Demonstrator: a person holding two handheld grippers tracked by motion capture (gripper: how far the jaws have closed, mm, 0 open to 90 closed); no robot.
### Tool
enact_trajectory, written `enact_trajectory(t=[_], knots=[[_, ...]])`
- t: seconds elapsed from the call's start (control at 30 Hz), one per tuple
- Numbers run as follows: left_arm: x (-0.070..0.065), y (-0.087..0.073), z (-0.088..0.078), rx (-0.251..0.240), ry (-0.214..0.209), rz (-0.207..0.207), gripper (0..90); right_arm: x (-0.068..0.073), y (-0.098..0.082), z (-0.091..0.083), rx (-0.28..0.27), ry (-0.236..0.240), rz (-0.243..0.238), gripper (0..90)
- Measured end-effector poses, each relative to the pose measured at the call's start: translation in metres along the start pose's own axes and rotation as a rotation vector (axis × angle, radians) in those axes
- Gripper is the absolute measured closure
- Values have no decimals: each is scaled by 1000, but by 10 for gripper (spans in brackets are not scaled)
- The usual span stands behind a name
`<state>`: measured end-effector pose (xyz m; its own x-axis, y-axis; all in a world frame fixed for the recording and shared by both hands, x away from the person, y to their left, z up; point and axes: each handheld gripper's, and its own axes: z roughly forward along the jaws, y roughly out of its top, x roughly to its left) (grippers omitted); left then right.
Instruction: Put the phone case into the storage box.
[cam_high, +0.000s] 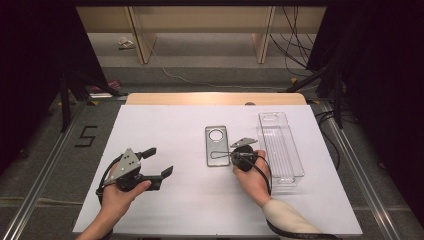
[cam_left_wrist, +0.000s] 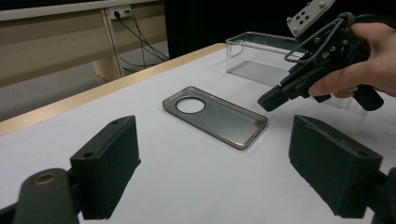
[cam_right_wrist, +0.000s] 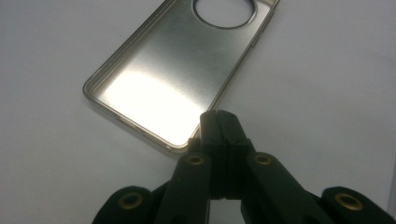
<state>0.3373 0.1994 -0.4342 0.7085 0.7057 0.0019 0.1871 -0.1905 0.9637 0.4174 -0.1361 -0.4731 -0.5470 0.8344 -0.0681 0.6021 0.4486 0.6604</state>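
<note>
Now: closed right gripper at phone case corner

White table sheet (cam_high: 200, 200) carries a clear plastic tray (cam_high: 280, 147) at 3 o'clock of a phone case (cam_high: 217, 145), lying flat, open side up. Left gripper (cam_high: 159, 162), at 8 o'clock of the case, well apart, jaws wide, empty. Right gripper (cam_right_wrist: 219, 122), jaws pressed together on nothing, tips at the case's near corner.

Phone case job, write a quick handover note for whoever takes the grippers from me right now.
Left gripper: open, empty, held over the near left of the white table.
Right gripper: jaws shut on nothing, tip at the near corner of the phone case.
The case lies flat, open side up, mid-table; the clear plastic tray stands empty to its right.
Done: nothing moved yet.
Left: likely grasp the case and put it in the tray.
</note>
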Motion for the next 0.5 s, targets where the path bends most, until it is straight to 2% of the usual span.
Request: enact_trajectory(t=[0.5], knots=[[0, 0, 0, -1, 1, -1, 159, 3, -1, 8, 25, 1, 8, 900]])
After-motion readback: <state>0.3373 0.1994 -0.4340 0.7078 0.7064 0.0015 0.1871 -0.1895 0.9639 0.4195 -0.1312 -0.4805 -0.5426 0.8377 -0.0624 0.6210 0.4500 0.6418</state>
